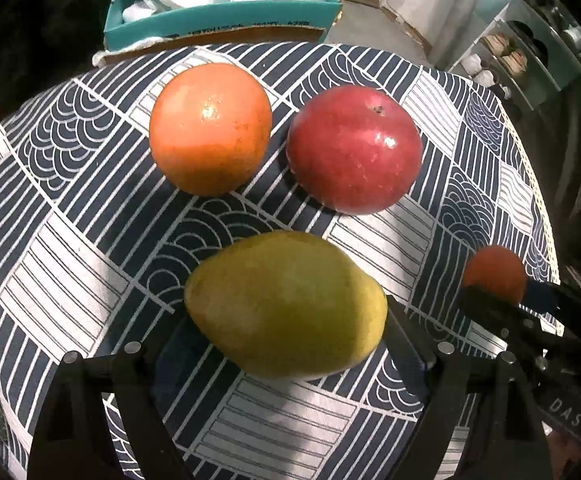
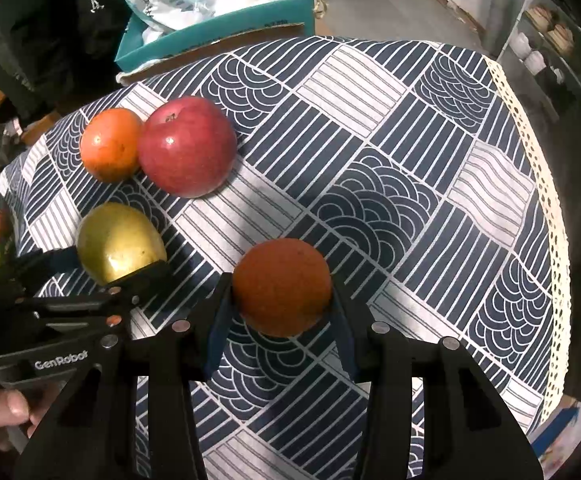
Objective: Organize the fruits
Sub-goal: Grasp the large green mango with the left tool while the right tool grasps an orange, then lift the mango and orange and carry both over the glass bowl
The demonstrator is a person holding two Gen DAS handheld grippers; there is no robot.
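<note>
Partly hidden: mango (image 1: 286,304) between spread left claw (image 1: 282,344) | right claw (image 2: 282,312) clamps orange (image 2: 282,286)

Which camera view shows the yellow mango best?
The left wrist view: the whole yellow mango lies centred between that gripper's fingers. In the right wrist view the mango sits at the left, partly hidden by the left gripper.

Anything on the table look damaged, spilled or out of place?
Nothing stands out. The mango, apple and large orange lie whole on the tablecloth; the small orange sits in the right gripper.
</note>
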